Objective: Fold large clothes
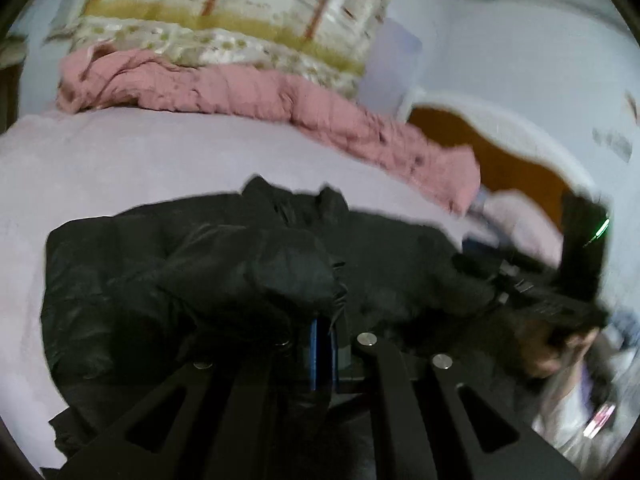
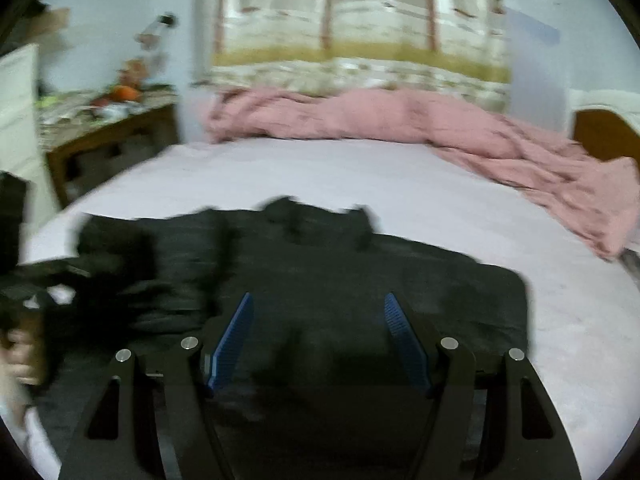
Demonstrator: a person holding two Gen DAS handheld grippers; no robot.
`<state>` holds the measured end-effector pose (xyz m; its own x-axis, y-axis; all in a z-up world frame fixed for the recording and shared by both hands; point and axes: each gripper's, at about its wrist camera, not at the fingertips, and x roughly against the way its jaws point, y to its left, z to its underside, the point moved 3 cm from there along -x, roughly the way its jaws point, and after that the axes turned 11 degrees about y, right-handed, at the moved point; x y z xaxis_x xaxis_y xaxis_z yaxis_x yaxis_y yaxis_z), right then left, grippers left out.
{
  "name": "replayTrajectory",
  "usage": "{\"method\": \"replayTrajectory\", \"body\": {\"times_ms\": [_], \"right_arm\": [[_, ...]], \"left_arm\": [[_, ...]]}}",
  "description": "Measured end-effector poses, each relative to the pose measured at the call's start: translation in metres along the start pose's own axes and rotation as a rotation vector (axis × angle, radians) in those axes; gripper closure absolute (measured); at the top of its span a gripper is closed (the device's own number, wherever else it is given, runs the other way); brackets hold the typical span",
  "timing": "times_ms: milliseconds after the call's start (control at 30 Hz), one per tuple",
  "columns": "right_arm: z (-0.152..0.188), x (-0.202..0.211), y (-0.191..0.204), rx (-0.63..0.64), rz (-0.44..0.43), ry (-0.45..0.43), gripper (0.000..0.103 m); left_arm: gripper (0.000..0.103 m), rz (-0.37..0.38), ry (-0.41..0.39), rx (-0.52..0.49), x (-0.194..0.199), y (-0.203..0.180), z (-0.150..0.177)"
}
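A large black padded jacket (image 1: 224,264) lies spread on the pale lilac bed sheet (image 1: 120,160), collar toward the far side. My left gripper (image 1: 325,322) is shut on a bunched sleeve of the jacket, which hangs lifted over the body of the garment. In the right wrist view the same jacket (image 2: 340,280) fills the near part of the bed. My right gripper (image 2: 319,308) hovers over its middle, blue pads wide apart with nothing between them. The other gripper and a hand (image 1: 552,344) show at the right of the left wrist view.
A crumpled pink blanket (image 2: 400,120) runs along the far side of the bed under a patterned curtain (image 2: 360,40). A cluttered wooden side table (image 2: 108,120) stands at the left. An orange headboard (image 1: 500,160) rises at the right.
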<state>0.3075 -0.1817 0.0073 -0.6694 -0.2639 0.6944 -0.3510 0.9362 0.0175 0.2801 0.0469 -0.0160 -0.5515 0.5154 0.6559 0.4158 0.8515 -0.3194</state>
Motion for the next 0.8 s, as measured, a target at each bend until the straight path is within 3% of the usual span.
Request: {"method": "replayTrajectory", "body": {"times_ms": [167,233,400,667,733,800], "right_arm": [[0.003,0.006,0.026,0.017,-0.252,0.0,0.037],[0.005,0.006,0.035,0.034,-0.308,0.006,0.043],[0.01,-0.001,0.052,0.053,-0.411,0.052,0.045],[0.019,-0.026,0.068,0.067,-0.442,0.141,0.07],[0.02,-0.028,0.071,0.079,-0.446,0.143,0.095],[0.02,-0.025,0.07,0.071,-0.402,0.103,0.099]], "left_arm": [[0.099,0.004,0.102,-0.13,-0.032,-0.033,0.006],[0.099,0.015,0.132,-0.172,-0.036,-0.042,0.015],[0.099,0.023,0.156,-0.229,-0.04,-0.058,0.026],[0.099,0.022,0.144,-0.242,-0.038,-0.063,0.028],[0.099,0.025,0.143,-0.248,-0.036,-0.063,0.029],[0.094,0.016,0.14,-0.243,-0.035,-0.063,0.028]]}}
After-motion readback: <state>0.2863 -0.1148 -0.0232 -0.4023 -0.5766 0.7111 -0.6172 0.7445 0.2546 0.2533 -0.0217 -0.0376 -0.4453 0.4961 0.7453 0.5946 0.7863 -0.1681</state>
